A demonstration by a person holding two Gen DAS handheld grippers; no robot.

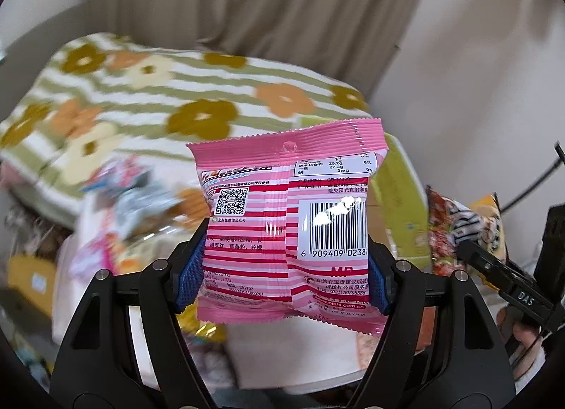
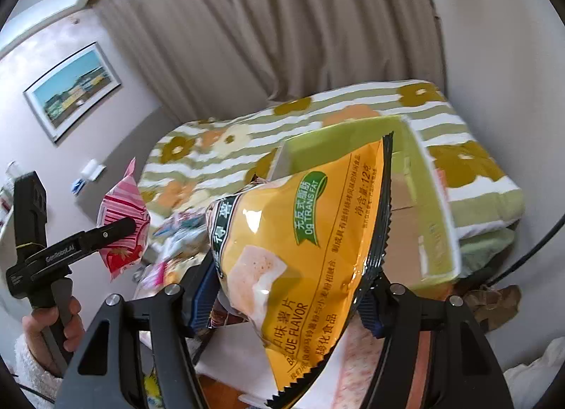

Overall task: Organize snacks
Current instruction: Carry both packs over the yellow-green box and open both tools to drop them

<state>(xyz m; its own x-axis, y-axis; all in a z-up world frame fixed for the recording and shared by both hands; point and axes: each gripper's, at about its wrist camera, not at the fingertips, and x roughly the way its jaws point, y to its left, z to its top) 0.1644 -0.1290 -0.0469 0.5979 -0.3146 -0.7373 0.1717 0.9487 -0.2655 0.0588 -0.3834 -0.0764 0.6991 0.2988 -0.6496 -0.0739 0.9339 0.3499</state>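
My left gripper (image 1: pixel 284 267) is shut on a pink striped snack packet (image 1: pixel 286 218), held upright with its barcode side facing the camera. The same pink packet (image 2: pixel 122 229) shows at the left of the right wrist view, with the left gripper (image 2: pixel 120 229) clamped on it and a hand under it. My right gripper (image 2: pixel 287 299) is shut on a yellow chip bag (image 2: pixel 300 243) with black serrated edges. That yellow bag (image 1: pixel 489 225) appears at the right edge of the left wrist view, together with a red-patterned packet (image 1: pixel 443 232), beside the right gripper's finger (image 1: pixel 487 264).
A green open box (image 2: pixel 427 204) with a cardboard floor stands behind the yellow bag, against a flower-patterned blanket (image 2: pixel 469 161). Several loose snack packets (image 1: pixel 141 204) lie blurred below on a pale surface. Beige curtains (image 2: pixel 282 38) hang behind, and a framed picture (image 2: pixel 72 91) is on the wall.
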